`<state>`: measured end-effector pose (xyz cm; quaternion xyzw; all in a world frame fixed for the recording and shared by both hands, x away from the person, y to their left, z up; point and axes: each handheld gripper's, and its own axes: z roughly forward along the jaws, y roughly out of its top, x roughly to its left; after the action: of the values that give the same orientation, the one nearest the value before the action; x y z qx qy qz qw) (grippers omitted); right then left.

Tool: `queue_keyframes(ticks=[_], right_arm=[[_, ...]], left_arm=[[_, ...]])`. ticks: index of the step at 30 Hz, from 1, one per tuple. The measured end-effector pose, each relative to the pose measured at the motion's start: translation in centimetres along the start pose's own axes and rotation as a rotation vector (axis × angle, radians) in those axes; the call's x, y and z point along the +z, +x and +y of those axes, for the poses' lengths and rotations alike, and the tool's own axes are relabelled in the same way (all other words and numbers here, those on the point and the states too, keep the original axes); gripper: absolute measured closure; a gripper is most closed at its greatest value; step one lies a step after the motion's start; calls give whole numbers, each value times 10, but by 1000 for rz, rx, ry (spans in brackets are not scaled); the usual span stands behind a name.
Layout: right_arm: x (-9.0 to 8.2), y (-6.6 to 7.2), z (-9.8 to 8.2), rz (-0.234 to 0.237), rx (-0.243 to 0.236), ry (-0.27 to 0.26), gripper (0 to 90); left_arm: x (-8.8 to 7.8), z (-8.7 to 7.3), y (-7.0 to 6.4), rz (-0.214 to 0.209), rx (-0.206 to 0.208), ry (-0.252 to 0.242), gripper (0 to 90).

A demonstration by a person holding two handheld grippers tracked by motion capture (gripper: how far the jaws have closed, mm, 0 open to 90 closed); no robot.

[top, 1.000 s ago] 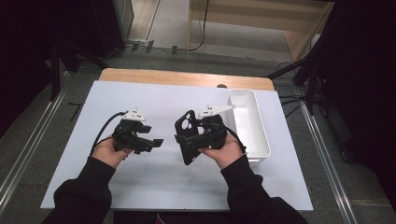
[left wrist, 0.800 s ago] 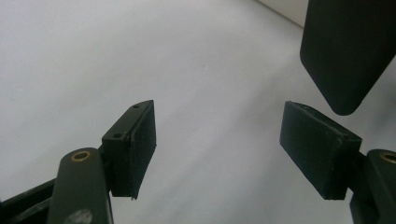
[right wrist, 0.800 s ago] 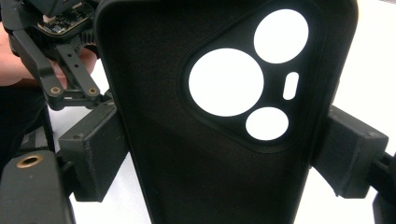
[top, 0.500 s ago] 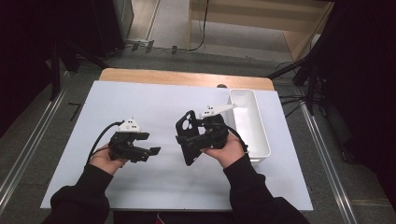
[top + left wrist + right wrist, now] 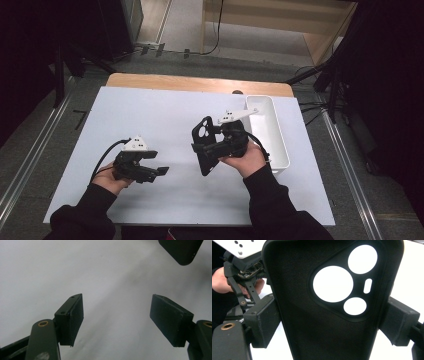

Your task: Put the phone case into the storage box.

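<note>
**Two grippers over the white table, one clamped on a phone case**

Two black hand-held grippers sit above the pale white tabletop. The right gripper is held just right of the table's centre, and its jaws are clamped across the width of a black soft-looking phone case with round camera cut-outs. In the right gripper view the case stands between the two pads, each pad pressing on one long edge, with the cut-outs toward 1 o'clock and the hollow inner face turned to the camera. In the high view the case is raised off the table and tilted, its camera end pointing to 12 o'clock.

At 8 o'clock from the case, well apart from it, the left gripper is held low over the table, its tips aimed toward 3 o'clock. Its jaws stand apart with nothing between them; the left gripper view shows bare table surface between the pads.

At 2 o'clock from the case, near the table's right edge, lies a long white rectangular plastic tray, just beside the right hand.
</note>
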<state>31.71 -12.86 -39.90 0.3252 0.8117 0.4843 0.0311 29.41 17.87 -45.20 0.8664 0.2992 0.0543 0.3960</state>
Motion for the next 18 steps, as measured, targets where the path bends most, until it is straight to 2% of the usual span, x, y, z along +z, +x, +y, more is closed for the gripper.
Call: queue_keyframes(ticks=[18], right_arm=[[-14, -4, 7, 16, -14, 6, 117]], left_arm=[[-10, -16, 1, 7, -23, 5, 269]])
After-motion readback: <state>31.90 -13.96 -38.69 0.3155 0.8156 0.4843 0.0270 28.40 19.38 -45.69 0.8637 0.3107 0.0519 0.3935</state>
